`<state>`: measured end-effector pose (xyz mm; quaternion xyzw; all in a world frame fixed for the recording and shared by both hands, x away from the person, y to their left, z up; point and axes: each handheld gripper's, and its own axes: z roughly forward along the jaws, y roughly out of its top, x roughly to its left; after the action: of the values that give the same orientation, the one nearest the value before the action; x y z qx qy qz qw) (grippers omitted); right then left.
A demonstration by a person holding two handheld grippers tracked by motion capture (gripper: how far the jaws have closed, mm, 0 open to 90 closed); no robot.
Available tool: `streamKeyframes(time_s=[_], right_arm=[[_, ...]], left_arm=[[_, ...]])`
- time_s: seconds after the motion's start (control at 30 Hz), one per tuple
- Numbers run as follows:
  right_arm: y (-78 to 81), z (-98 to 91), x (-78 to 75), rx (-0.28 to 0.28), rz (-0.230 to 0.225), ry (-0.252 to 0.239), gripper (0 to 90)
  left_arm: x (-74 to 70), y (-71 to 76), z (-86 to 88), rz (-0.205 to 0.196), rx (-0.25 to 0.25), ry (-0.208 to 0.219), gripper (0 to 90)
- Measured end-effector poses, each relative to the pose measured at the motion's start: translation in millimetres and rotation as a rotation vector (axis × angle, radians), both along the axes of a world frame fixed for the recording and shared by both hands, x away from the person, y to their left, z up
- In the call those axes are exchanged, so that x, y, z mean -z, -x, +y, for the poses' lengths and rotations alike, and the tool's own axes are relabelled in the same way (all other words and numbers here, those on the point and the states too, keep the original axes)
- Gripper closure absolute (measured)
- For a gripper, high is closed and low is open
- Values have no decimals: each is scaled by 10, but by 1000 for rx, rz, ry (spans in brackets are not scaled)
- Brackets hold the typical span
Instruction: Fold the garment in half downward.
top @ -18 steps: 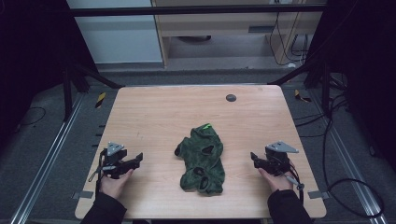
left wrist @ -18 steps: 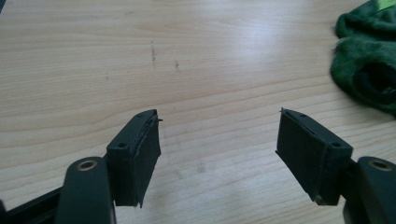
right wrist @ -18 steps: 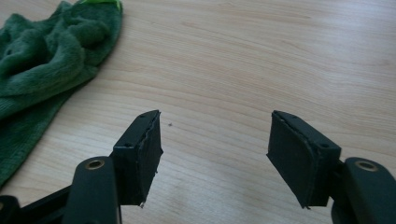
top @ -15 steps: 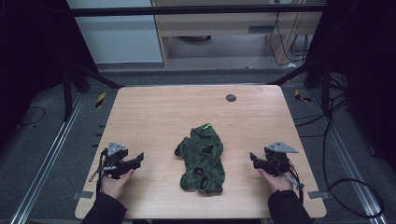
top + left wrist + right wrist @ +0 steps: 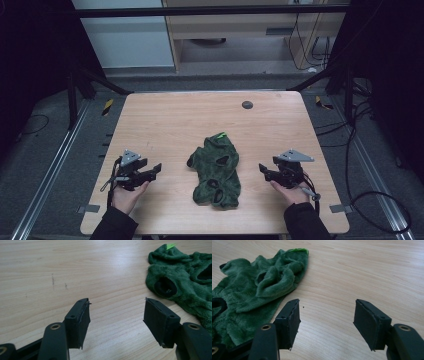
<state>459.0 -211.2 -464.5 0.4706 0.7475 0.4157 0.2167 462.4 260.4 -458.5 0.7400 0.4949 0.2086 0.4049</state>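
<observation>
Both my tools wide, nothing held: left tool (image 5: pixel 156 169), right tool (image 5: pixel 262 169) flank crumpled green fleece garment (image 5: pixel 216 170) mid-surface (image 5: pixel 170 120), guessing ready for two-sided grab.

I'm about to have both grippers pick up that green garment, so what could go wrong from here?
The garment lies crumpled with folds and open holes, so a jaw may slip into a hole or pinch several layers at once. Both the left gripper and right gripper are open and set apart from it; uneven grabs could drag it across the table instead of lifting.
</observation>
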Motion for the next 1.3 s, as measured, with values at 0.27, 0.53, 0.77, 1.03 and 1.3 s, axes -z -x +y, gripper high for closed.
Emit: streamKeyframes(time_s=[0.27, 0.53, 0.77, 1.03, 1.3], right_arm=[[-84, 93, -144, -21, -16, -10, 370], [-191, 199, -274, -45, -24, -31, 375], [-279, 290, -301, -56, -16, -30, 378], [-386, 398, -312, -75, -7, -33, 385], [-531, 527, -315, -88, 9, -21, 389]], left_arm=[[-72, -88, -88, 0, 35, -4, 362], [-191, -237, -219, -17, 71, 6, 360], [-275, -341, -328, -33, 100, -8, 365], [-318, -481, -488, -33, 131, 6, 370], [-341, -597, -671, -28, 165, -11, 377]])
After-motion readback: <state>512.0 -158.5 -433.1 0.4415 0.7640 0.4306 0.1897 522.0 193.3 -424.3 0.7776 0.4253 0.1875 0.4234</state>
